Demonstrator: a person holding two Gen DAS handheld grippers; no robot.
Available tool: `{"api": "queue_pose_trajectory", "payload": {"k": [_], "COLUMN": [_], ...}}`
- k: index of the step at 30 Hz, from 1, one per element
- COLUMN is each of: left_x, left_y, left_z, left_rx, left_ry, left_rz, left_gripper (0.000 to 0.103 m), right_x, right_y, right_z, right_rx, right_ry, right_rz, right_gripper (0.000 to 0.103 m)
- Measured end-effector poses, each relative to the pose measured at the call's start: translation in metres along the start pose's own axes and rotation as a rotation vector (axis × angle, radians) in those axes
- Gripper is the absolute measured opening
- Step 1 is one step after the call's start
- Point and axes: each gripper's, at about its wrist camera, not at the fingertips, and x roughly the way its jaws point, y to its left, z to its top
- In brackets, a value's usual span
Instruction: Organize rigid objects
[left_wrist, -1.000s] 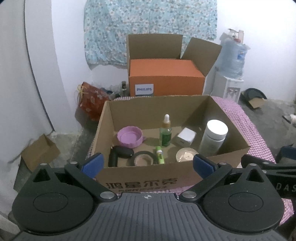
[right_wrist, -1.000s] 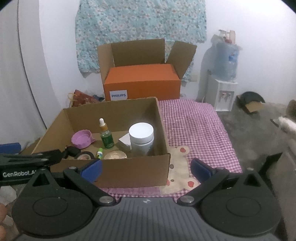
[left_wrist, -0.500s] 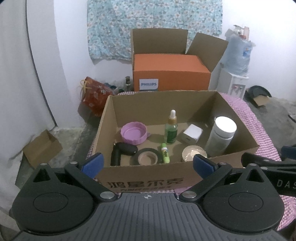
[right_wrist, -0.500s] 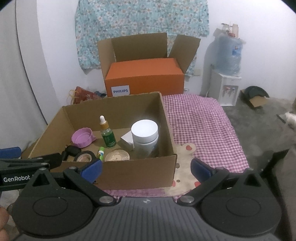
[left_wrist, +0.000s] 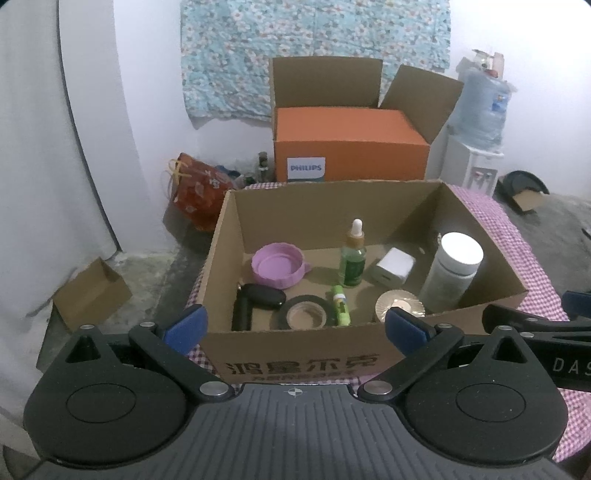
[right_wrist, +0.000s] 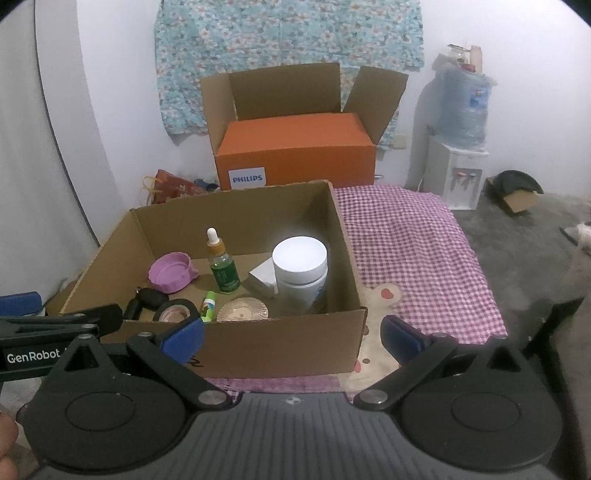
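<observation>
Left wrist view centres on the box (left_wrist: 295, 363), open-topped, holding a white jar (left_wrist: 452, 273) at right, dropper bottle (left_wrist: 353, 258) upright mid-frame, purple lid (left_wrist: 277, 265) at left, tape roll (left_wrist: 306, 314), green tube (left_wrist: 340, 304), white cube (left_wrist: 393, 266) and black case (left_wrist: 260, 297). Left gripper (left_wrist: 293, 330) and right gripper (right_wrist: 291, 336) both gape wide, empty, low in frame before the box. Behind, upper centre, sits an orange carton (left_wrist: 349, 147); checked cloth (right_wrist: 406, 240) spreads right.

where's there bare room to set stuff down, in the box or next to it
Bare: the checked cloth right of the cardboard box, and the box floor along its back wall, behind the purple lid. Crowded: the front row, from black case and tape roll to the white jar.
</observation>
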Motion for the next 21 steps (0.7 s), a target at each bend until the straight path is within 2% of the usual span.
{"api": "queue_pose_trajectory", "payload": {"k": [21], "left_x": [-0.0019], "left_y": [-0.0009], "left_z": [-0.0002], "left_rx": [0.0], "left_ry": [0.002], "left_rz": [0.005], "left_gripper": [0.103], "right_x": [-0.0002], "right_y": [0.0011], "right_z": [0.0005], "right_rx": [0.005], "right_ry": [0.003], "right_rz": [0.004], "right_gripper": [0.103]}}
